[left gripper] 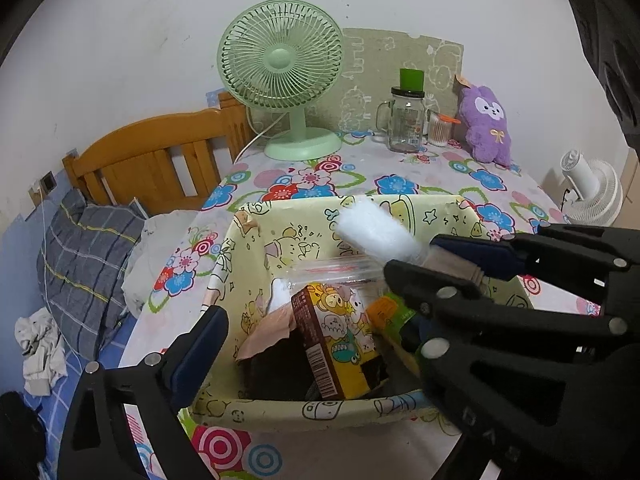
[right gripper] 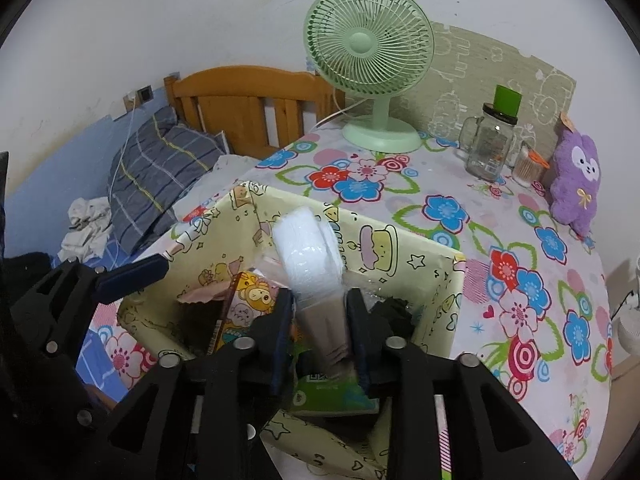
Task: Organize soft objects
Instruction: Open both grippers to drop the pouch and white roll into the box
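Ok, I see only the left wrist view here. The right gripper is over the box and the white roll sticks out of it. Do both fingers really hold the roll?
Observer: Yes. In the right wrist view the right gripper is shut on the white roll, with one finger on each side of its brownish lower end.
Operator: What lies under the gripper? It hides that part from me.
Observer: A green packet with a QR code on it lies inside the box.
Operator: And on the far side of the gripper?
Observer: A black cloth is in the box, right beside the gripper's right finger.
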Tool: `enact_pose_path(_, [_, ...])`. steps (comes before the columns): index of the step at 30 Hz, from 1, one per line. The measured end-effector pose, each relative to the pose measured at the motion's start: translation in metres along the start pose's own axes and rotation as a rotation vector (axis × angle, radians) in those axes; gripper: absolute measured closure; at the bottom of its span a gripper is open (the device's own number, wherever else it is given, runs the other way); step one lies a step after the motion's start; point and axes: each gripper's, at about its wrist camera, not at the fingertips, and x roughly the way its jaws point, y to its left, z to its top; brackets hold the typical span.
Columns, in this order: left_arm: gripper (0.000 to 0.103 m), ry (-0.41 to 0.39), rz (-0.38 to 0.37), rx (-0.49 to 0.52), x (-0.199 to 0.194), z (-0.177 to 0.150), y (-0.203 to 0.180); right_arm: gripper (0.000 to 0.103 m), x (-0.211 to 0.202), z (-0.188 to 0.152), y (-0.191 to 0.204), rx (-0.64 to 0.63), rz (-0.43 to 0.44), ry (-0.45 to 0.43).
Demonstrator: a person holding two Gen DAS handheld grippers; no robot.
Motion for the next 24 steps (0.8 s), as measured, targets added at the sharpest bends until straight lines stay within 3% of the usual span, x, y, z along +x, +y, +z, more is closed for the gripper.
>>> enact_pose_path(2, [0.005,-0.001,0.001,0.002,-0.001,0.0,-0.001,0.048,-0.003,-0.001,0.0,-0.002,-0.006,-0.006])
enact_pose_path(4, [0.005,-0.004,-0.003,0.002,-0.003,-0.001,-0.002,0.04,-0.007,-0.001,0.0,-0.002,-0.016,-0.023])
enact_pose_path(16, [0.005,-0.049,-0.012,-0.009,-0.026,0.003,-0.019,0.023,-0.046,-0.011,-0.017,0.045,-0.092,-0.098])
enact_pose_path(24, [0.005,-0.073,-0.022,-0.011,-0.043,0.006,-0.035,0.022,-0.076,-0.025,-0.034,0.104,-0.122,-0.132])
